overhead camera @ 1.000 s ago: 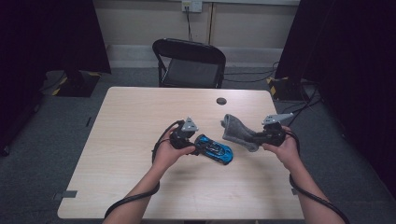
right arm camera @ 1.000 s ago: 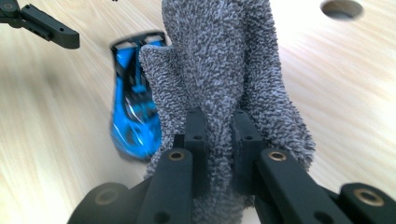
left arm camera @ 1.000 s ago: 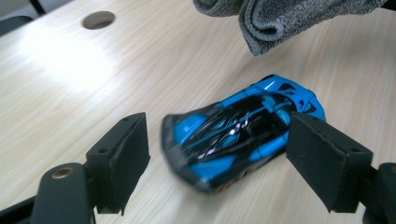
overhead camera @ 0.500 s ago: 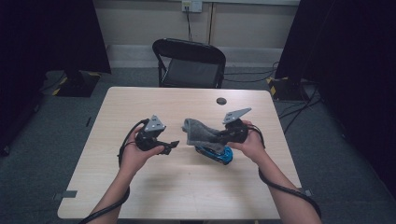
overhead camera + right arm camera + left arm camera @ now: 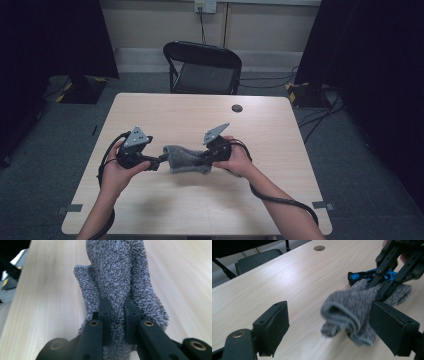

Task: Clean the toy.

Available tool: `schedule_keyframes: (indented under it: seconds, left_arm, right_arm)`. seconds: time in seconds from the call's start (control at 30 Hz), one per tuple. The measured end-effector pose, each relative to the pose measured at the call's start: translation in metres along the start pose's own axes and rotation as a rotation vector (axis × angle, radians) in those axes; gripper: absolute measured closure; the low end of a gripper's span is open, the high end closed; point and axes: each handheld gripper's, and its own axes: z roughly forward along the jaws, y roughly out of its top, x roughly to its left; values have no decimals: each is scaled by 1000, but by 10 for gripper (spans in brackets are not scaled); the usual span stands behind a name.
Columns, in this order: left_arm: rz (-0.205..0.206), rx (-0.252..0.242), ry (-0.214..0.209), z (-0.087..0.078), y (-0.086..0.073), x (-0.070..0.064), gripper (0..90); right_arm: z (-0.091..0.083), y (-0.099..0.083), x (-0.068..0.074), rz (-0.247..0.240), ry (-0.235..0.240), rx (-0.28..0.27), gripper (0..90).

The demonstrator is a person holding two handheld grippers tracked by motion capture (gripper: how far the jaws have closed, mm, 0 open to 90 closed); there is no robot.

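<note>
Both forearms enter from the bottom edge of the high view and converge at centre frame. The left gripper (image 5: 159, 161), left of centre, has its jaws spread wide. The right gripper (image 5: 202, 159) has its jaws pinched nearly together.

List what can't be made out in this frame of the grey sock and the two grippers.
- Blue toy car, left gripper view: mostly hidden behind the sock and the right gripper.
- Sock opening, left gripper view: motion-blurred, so whether the left gripper touches it can't be told.
- Sock's far end, right gripper view: cut off by the top edge.
- Small dark disc, high view: too small to identify.
</note>
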Motion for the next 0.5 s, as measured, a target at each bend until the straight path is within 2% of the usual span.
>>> schedule_keyframes:
  seconds: [0.13,0.27,0.33,0.4,0.5]
  left_arm:
    - [1,14,0,-3,-12,-2,161]
    - [15,51,-15,4,-27,-4,171]
    - [31,65,-43,10,-33,-6,188]
    - [65,80,-93,16,-36,-9,207]
    - [108,114,-130,26,-37,-15,257]
  right_arm:
    - [22,6,5,-18,33,25,794]
    - [39,5,8,-37,53,63,792]
    - [44,4,8,-51,55,83,791]
    - [47,1,8,-54,63,89,788]
    - [49,-2,7,-57,63,92,776]
